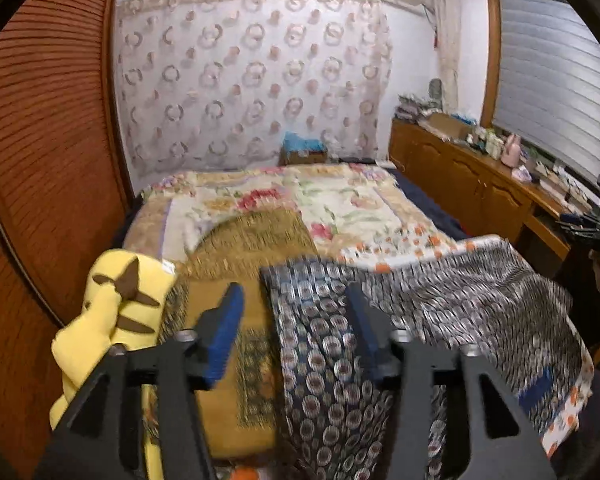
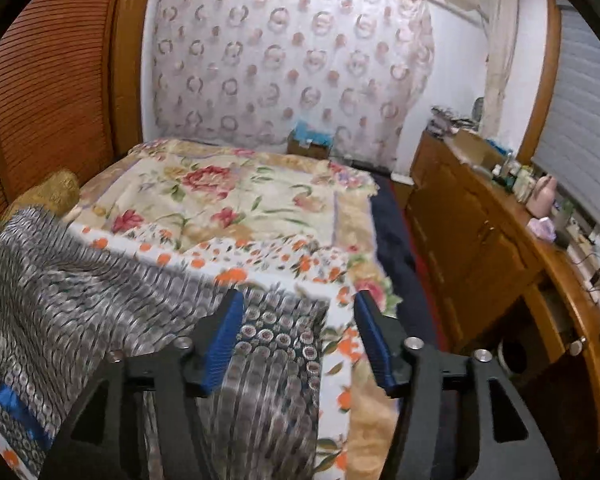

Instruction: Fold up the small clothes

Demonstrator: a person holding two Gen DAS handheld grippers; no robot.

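Note:
A dark patterned garment [image 1: 440,320] with small round prints lies spread on the bed near its front edge; it also shows in the right wrist view [image 2: 80,300]. My left gripper [image 1: 296,312] is open, hovering over the garment's left part, and one strip of cloth runs down between its blue fingers [image 1: 224,332]. My right gripper [image 2: 300,320] is open over the garment's right corner [image 2: 284,332]. Neither holds the cloth. The garment looks blurred by motion.
A floral bedspread [image 2: 228,204] covers the bed. A yellow plush toy [image 1: 112,312] and a gold cloth [image 1: 256,236] lie at the left. A louvred wooden door [image 1: 40,140] stands left. A cluttered wooden cabinet [image 2: 500,240] runs along the right.

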